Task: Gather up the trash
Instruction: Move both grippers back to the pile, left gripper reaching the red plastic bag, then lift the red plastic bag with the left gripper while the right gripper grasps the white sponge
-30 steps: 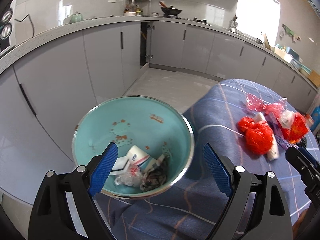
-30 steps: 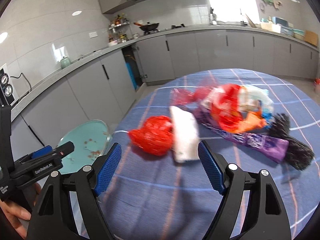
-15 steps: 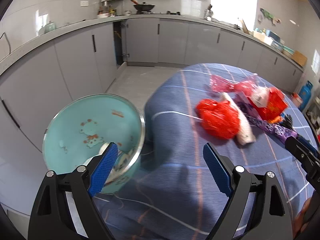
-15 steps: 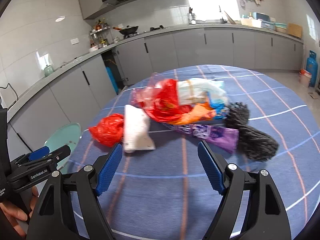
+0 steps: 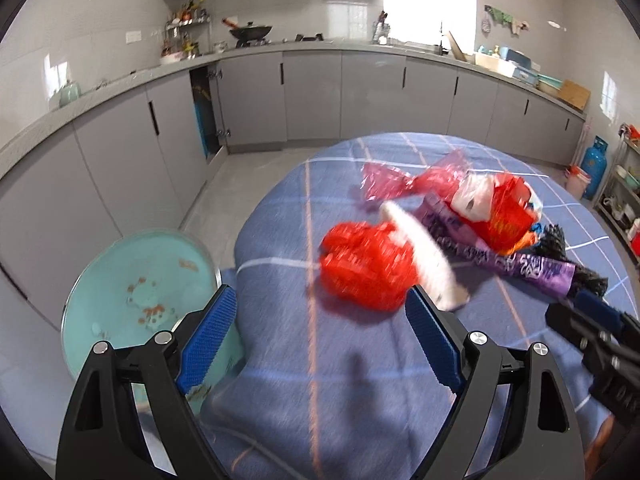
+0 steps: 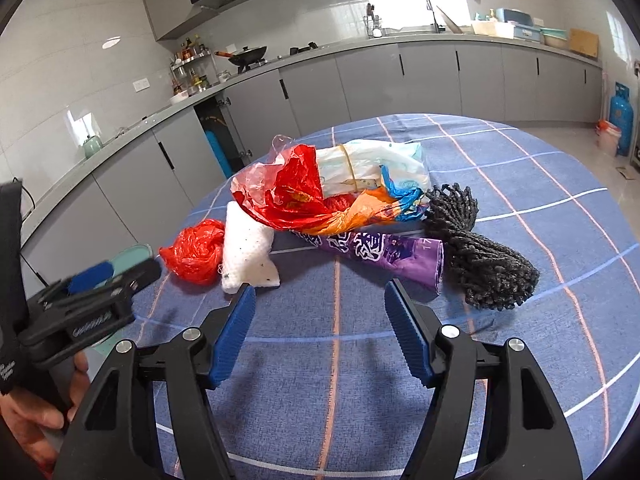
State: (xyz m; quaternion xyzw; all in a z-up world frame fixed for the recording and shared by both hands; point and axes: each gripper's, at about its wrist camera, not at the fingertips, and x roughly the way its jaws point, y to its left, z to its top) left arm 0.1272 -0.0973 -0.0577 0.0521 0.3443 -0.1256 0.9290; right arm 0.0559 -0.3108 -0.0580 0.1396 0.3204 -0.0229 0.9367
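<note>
We see both grippers, left (image 5: 320,336) and right (image 6: 320,332), with jaws spread, holding nothing, above the blue-checked bench (image 6: 520,208); crumpled red plastic bag (image 6: 196,250) lies against white foam piece (image 6: 246,256).

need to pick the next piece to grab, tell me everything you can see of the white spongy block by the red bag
The white block looks like soft, pitted foam or sponge, roughly oblong with a ragged near end and small dark specks on its face. It lies flat on the blue checked tablecloth, its left side pressed against the crumpled red plastic bag; its far end reaches under the red and clear plastic wrapper. No jaws touch it.
</note>
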